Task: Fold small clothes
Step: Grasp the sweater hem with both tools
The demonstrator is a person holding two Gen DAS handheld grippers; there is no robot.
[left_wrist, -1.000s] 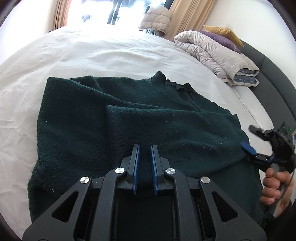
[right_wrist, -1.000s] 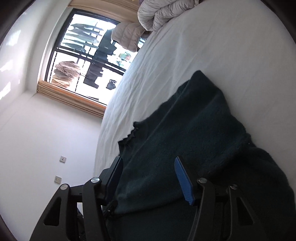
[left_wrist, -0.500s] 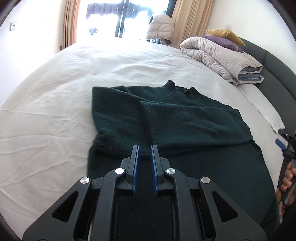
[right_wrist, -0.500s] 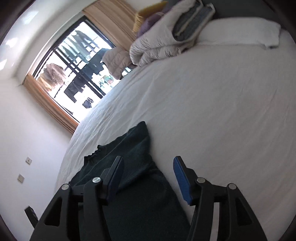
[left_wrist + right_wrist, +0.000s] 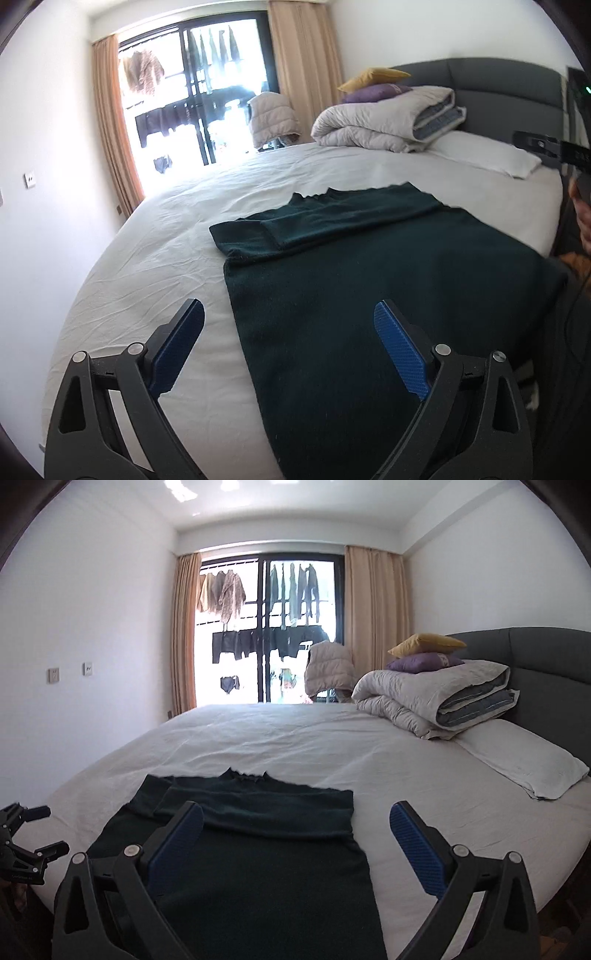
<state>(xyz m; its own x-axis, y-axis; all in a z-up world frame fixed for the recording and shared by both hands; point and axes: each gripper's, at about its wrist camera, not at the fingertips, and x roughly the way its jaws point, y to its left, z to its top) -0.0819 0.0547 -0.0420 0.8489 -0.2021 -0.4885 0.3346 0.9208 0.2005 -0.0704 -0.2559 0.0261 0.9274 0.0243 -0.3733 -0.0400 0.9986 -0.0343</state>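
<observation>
A dark green sweater (image 5: 369, 280) lies flat on the white bed sheet (image 5: 155, 258), its sleeves folded across the upper part below the collar (image 5: 245, 775). My left gripper (image 5: 288, 310) hovers back from the sweater's lower left side. Its jaws are opening wide with nothing between them. My right gripper (image 5: 297, 808) hangs above the sweater's (image 5: 277, 867) lower part, jaws also opening wide and holding nothing. The left gripper (image 5: 55, 829) shows at the left edge of the right wrist view, off the sweater.
A folded grey duvet (image 5: 436, 698) with a purple and a yellow cushion sits at the bed's far right, by a white pillow (image 5: 524, 764) and grey headboard (image 5: 535, 653). Behind the bed are a balcony door, curtains and a chair with a jacket (image 5: 328, 668).
Both grippers drew back and rose away from the sweater. The left jaws went from shut to wide open; the right jaws widened and let the sweater go. The right view rolled level.
</observation>
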